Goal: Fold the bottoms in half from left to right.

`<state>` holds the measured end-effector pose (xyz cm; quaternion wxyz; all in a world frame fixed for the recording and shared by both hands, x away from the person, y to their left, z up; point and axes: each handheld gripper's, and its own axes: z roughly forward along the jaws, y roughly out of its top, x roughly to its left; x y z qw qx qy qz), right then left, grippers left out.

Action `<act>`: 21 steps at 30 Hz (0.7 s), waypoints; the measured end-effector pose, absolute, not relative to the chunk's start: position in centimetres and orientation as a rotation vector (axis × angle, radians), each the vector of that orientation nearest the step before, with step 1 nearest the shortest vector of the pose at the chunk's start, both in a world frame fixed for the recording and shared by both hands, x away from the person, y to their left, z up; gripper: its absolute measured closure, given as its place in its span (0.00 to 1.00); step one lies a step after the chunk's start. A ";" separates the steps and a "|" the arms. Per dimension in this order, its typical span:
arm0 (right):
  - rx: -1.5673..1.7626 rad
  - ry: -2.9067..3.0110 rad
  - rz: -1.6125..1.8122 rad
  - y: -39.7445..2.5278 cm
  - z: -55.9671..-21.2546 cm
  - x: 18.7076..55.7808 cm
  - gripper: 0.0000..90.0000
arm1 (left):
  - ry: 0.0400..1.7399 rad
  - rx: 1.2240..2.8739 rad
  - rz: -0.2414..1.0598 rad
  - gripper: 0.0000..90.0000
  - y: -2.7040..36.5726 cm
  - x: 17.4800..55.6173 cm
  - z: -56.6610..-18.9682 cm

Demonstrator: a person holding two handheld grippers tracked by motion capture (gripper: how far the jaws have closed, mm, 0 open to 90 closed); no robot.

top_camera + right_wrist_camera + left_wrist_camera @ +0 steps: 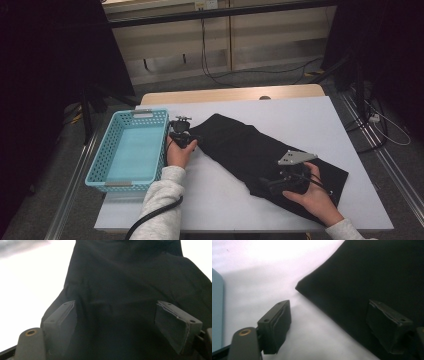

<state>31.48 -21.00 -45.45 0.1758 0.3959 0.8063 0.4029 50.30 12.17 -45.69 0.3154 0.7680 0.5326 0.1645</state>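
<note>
Left hand-held gripper (181, 134): jaws apart, astride the black cloth (250, 150) corner. Right hand-held gripper (285, 184): jaws apart over the cloth's near end (flat on worktop (300, 115)); blue basket (127, 150) beside left gripper

The person wears light grey sleeves (160, 192). The left gripper (181, 131) is black, trailing a thick black cable (150, 217). The right gripper (290, 175) carries a grey three-cornered plate (296, 157). Its fingers (61, 322) are dark blocky pads beside a brass-ringed screw (31, 332).
</note>
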 end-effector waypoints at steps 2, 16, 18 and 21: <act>1.121 2.282 1.145 -21.0 -45.4 31.5 0.20 | 1.407 2.040 0.450 0.29 12.0 50.3 -45.6; 1.116 2.285 1.159 -20.9 -45.2 31.5 0.20 | 1.415 2.011 0.317 0.86 10.6 50.2 -45.1; 1.115 2.289 1.159 -20.9 -45.2 31.5 0.20 | 1.413 2.017 0.319 0.91 10.4 50.2 -45.0; 1.118 2.287 1.156 -21.1 -45.2 31.5 0.20 | 1.437 2.006 0.279 0.92 10.6 50.4 -44.8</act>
